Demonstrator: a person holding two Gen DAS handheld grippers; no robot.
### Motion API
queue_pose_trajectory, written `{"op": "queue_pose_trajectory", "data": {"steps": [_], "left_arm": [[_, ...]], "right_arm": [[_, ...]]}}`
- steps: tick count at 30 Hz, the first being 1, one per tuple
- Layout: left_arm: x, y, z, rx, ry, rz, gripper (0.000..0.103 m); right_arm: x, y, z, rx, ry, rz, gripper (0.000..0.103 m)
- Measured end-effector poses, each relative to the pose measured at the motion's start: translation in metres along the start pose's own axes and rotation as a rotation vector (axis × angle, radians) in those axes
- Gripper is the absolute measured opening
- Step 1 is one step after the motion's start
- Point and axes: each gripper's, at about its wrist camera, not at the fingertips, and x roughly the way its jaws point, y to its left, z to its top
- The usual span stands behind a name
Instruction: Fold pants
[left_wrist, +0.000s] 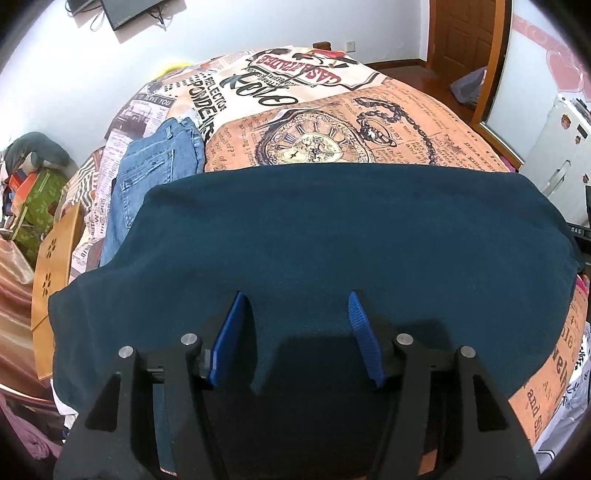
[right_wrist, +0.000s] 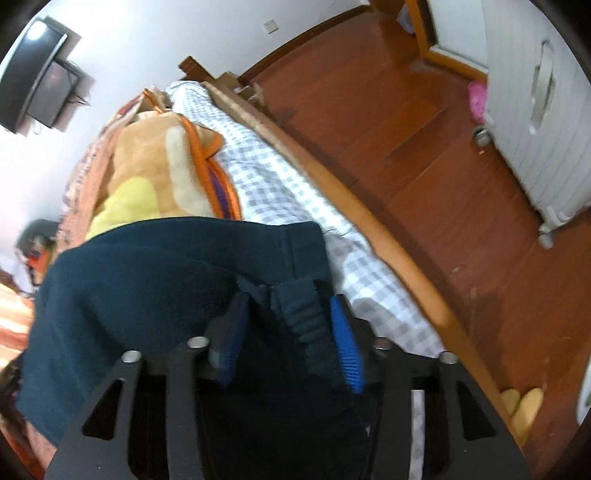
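Observation:
Dark teal pants (left_wrist: 332, 229) lie spread flat across the printed bed cover. In the left wrist view my left gripper (left_wrist: 295, 299) hovers low over their near edge, blue pads wide apart; a flap of cloth sits by the left pad, unpinched. The right wrist view shows the same pants (right_wrist: 147, 288) at the bed's side. Their ribbed band (right_wrist: 306, 314) is bunched between the pads of my right gripper (right_wrist: 288, 299), and cloth fills the gap from pad to pad.
Folded blue jeans (left_wrist: 155, 166) lie at the far left of the bed cover (left_wrist: 332, 122). A wooden stool (left_wrist: 51, 266) stands left of the bed. A plush blanket (right_wrist: 155, 177), checked sheet (right_wrist: 266, 166), wooden bed rail (right_wrist: 369, 221), wheeled white cabinet (right_wrist: 535, 110) and slippers (right_wrist: 524, 402) are nearby.

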Motion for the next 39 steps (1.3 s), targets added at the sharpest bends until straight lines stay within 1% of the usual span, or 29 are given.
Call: {"op": "queue_pose_trajectory", "data": {"steps": [2, 6, 7, 9, 12, 14, 15, 17, 19, 21, 23, 25, 28, 30, 33, 35, 37, 39], "left_arm": [[-0.001, -0.001, 0.001, 0.002, -0.001, 0.005, 0.059], [-0.005, 0.001, 0.003, -0.010, 0.001, -0.010, 0.058], [-0.008, 0.003, 0.005, -0.014, -0.003, -0.020, 0.058], [-0.014, 0.004, 0.009, -0.016, -0.023, -0.019, 0.058], [-0.026, 0.006, 0.018, -0.014, -0.062, -0.011, 0.058], [-0.031, 0.007, 0.025, -0.013, -0.085, -0.003, 0.058], [-0.033, 0.008, 0.027, -0.012, -0.093, 0.001, 0.058], [-0.034, 0.007, 0.030, -0.010, -0.101, 0.007, 0.058], [-0.032, 0.006, 0.031, -0.010, -0.097, 0.007, 0.058], [-0.031, 0.004, 0.032, -0.004, -0.095, 0.008, 0.058], [-0.032, 0.000, 0.033, 0.008, -0.099, 0.008, 0.058], [-0.034, -0.006, 0.036, 0.021, -0.106, 0.005, 0.058], [-0.039, -0.016, 0.043, 0.047, -0.125, -0.013, 0.058], [-0.046, -0.027, 0.049, 0.069, -0.145, -0.029, 0.058], [-0.053, -0.043, 0.056, 0.095, -0.169, -0.057, 0.059], [-0.057, -0.055, 0.060, 0.112, -0.181, -0.076, 0.062], [-0.058, -0.069, 0.062, 0.132, -0.185, -0.105, 0.063], [-0.057, -0.082, 0.061, 0.152, -0.181, -0.123, 0.063]], "right_arm": [[-0.001, 0.006, 0.000, -0.029, -0.004, -0.019, 0.028], [-0.011, 0.025, 0.000, -0.129, -0.052, -0.104, 0.024], [-0.016, 0.029, 0.001, -0.151, -0.073, -0.125, 0.024], [-0.028, 0.037, 0.004, -0.187, -0.132, -0.163, 0.022], [-0.048, 0.051, 0.016, -0.239, -0.241, -0.230, 0.022], [-0.051, 0.055, 0.026, -0.252, -0.269, -0.253, 0.022], [-0.050, 0.055, 0.031, -0.259, -0.274, -0.264, 0.022], [-0.039, 0.054, 0.037, -0.266, -0.252, -0.271, 0.022], [-0.018, 0.052, 0.038, -0.279, -0.199, -0.289, 0.023], [-0.005, 0.053, 0.035, -0.292, -0.150, -0.308, 0.026], [-0.002, 0.056, 0.032, -0.305, -0.130, -0.336, 0.027], [-0.011, 0.059, 0.032, -0.305, -0.138, -0.357, 0.028], [-0.039, 0.067, 0.032, -0.298, -0.175, -0.341, 0.031], [-0.066, 0.077, 0.028, -0.313, -0.218, -0.323, 0.038], [-0.101, 0.096, 0.017, -0.342, -0.275, -0.292, 0.043], [-0.119, 0.107, 0.008, -0.356, -0.295, -0.267, 0.043], [-0.132, 0.115, -0.002, -0.365, -0.304, -0.242, 0.044], [-0.141, 0.120, -0.014, -0.357, -0.306, -0.201, 0.048]]}}
